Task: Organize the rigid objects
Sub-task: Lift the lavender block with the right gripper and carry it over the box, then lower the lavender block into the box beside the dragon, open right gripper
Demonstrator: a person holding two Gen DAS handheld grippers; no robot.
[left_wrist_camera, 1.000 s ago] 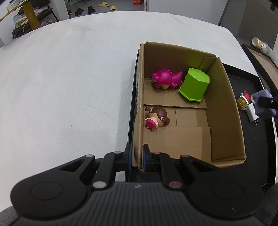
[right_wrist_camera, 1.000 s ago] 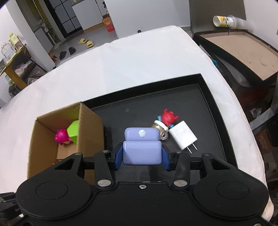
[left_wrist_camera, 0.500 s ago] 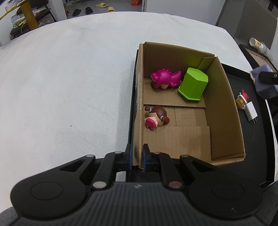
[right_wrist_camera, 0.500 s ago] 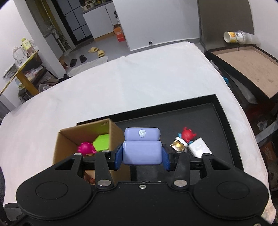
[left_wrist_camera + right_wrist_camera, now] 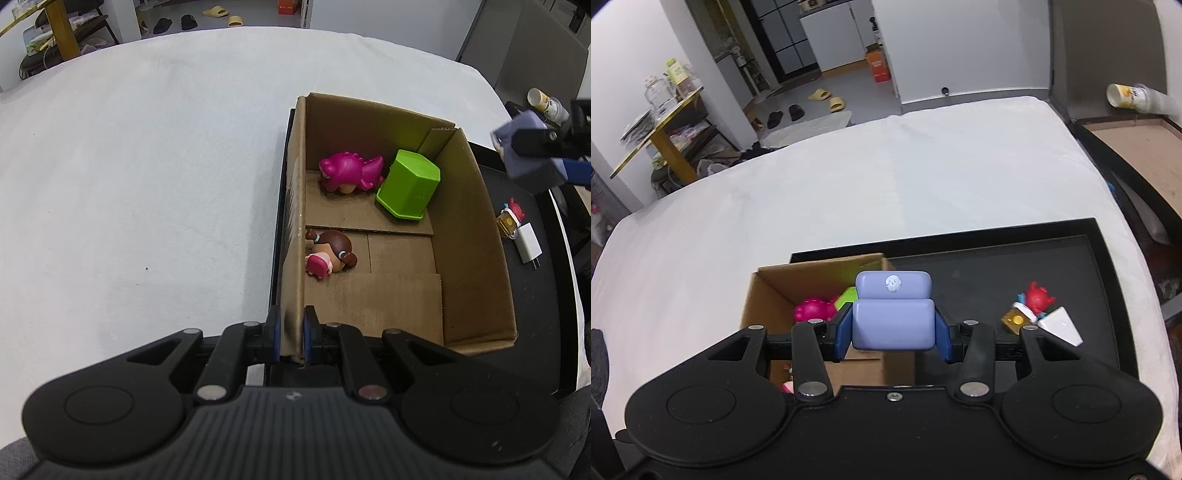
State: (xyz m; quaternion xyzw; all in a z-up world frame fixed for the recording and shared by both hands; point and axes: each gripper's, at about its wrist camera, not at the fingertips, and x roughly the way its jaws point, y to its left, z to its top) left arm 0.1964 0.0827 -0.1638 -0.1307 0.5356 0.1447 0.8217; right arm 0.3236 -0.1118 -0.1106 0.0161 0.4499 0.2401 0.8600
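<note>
An open cardboard box [image 5: 476, 236] stands on a black tray [image 5: 997, 266]. My left gripper [image 5: 291, 336] is shut on the box's near left wall. Inside the box lie a pink dinosaur toy [image 5: 349, 170], a green block [image 5: 410, 188] and a small doll [image 5: 328, 253]. My right gripper [image 5: 892, 330] is shut on a lavender toy armchair [image 5: 892, 314] and holds it in the air above the box's right side; this armchair [image 5: 524, 162] shows at the right edge of the left wrist view. A red figure toy [image 5: 1030, 304] and a white charger [image 5: 1062, 326] lie on the tray.
The tray sits on a white cloth-covered table [image 5: 147, 184]. A second tray with a brown bottom [image 5: 1137, 147] stands off the table's right side, a paper cup [image 5: 1126, 98] behind it. Shelves and slippers are on the floor beyond.
My right gripper has carried the lavender armchair up and leftward, from over the tray to above the box's right side. The left gripper and box have stayed put.
</note>
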